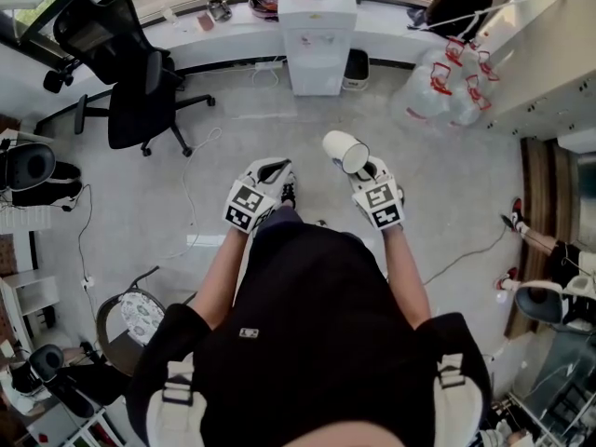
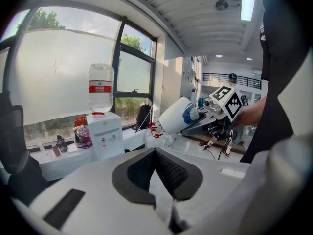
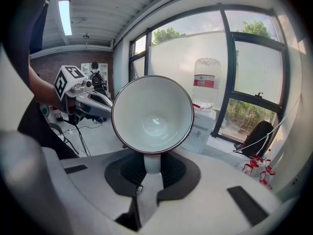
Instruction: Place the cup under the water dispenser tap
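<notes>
We pinch the cup (image 3: 152, 112) by its handle with our right gripper (image 3: 150, 166), so it could swing and drop. Our left gripper (image 2: 156, 173) is closed, empty.

- I see the cup (image 3: 152, 114) is white with a thin dark rim, and empty. It is tipped on its side in the air, its handle pinched in the jaws of the right gripper (image 3: 152, 165).
- The water dispenser (image 1: 317, 40) is white and upright, with a clear bottle (image 2: 100, 88) on top, well apart from the cup.
</notes>
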Demonstrator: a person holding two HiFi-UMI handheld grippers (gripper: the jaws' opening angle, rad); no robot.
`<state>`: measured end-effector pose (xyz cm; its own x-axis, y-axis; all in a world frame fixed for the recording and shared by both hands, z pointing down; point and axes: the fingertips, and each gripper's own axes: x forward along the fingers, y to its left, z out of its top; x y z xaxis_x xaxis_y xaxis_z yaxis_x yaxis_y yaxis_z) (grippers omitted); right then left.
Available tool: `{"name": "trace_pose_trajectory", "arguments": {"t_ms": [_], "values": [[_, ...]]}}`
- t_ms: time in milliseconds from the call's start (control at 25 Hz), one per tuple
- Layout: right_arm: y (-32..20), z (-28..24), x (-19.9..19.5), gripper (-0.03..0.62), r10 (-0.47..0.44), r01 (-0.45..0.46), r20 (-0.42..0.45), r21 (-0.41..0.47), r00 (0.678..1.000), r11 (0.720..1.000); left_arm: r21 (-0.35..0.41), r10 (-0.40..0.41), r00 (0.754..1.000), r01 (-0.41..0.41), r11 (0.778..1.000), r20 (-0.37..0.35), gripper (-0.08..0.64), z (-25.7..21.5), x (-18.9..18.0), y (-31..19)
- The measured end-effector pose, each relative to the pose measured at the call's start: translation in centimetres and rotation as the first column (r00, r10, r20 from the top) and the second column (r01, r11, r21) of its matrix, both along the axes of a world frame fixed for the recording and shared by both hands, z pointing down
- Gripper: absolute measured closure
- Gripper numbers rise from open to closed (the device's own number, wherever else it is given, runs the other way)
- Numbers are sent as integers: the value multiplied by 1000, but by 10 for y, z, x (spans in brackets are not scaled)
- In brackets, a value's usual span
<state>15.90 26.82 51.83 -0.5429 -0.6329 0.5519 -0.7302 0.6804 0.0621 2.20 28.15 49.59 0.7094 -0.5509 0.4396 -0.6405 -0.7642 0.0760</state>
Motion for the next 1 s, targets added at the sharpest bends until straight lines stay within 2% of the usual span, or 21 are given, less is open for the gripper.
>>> {"name": "trace_pose_trajectory", "arguments": {"t_ms": [1000], "values": [[-128, 13, -39, 557, 97, -102, -66, -71, 993, 992, -41, 99, 994, -101, 994, -50, 572, 11, -39, -162]]}}
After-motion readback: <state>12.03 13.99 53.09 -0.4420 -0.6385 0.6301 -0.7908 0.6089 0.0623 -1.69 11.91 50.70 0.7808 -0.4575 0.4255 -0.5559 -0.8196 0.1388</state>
